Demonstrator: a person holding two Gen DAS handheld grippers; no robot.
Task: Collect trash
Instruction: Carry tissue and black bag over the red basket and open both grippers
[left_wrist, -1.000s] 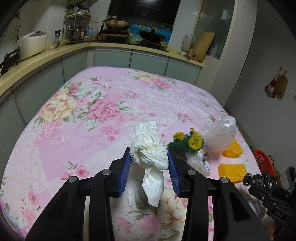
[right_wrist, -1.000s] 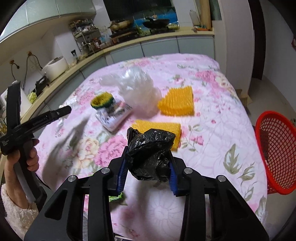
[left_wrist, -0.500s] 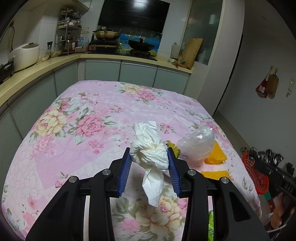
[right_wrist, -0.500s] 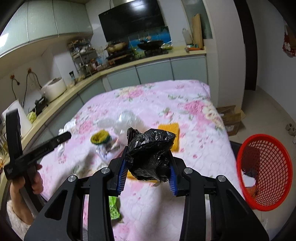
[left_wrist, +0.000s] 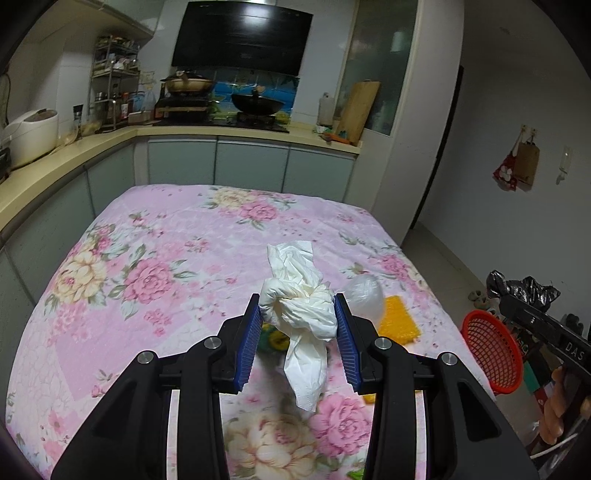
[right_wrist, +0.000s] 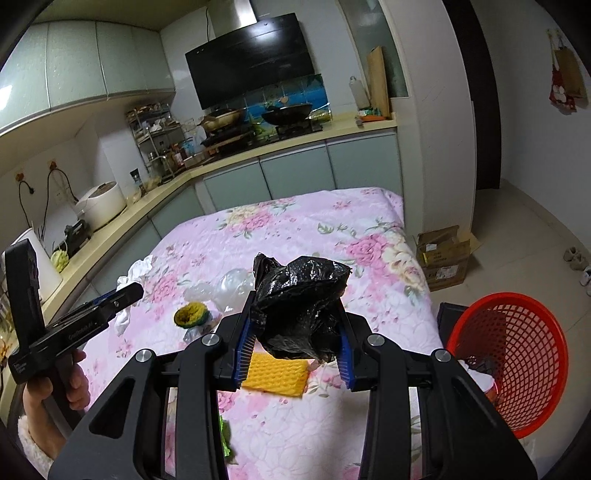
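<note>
L claw (left_wrist: 297, 317) grips tissue wad (left_wrist: 299, 302); R claw (right_wrist: 295, 332) grips blk bag (right_wrist: 299, 302).

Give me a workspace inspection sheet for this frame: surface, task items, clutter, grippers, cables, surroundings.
Surface: table under a pink floral cloth.
Job's things: white tissue wad and black plastic bag, both lifted off the table; clear plastic bag, yellow foam nets, yellow-green scrubber and a green scrap lie on the cloth; red basket on the floor at the right, already holding some trash.
Clutter: nothing seen beyond the trash.
Grippers: left gripper shut on the tissue wad; right gripper shut on the black bag.
Cables: plugs and cords at the wall sockets.
Surroundings: kitchen counter, rice cooker, wok, cardboard box.
</note>
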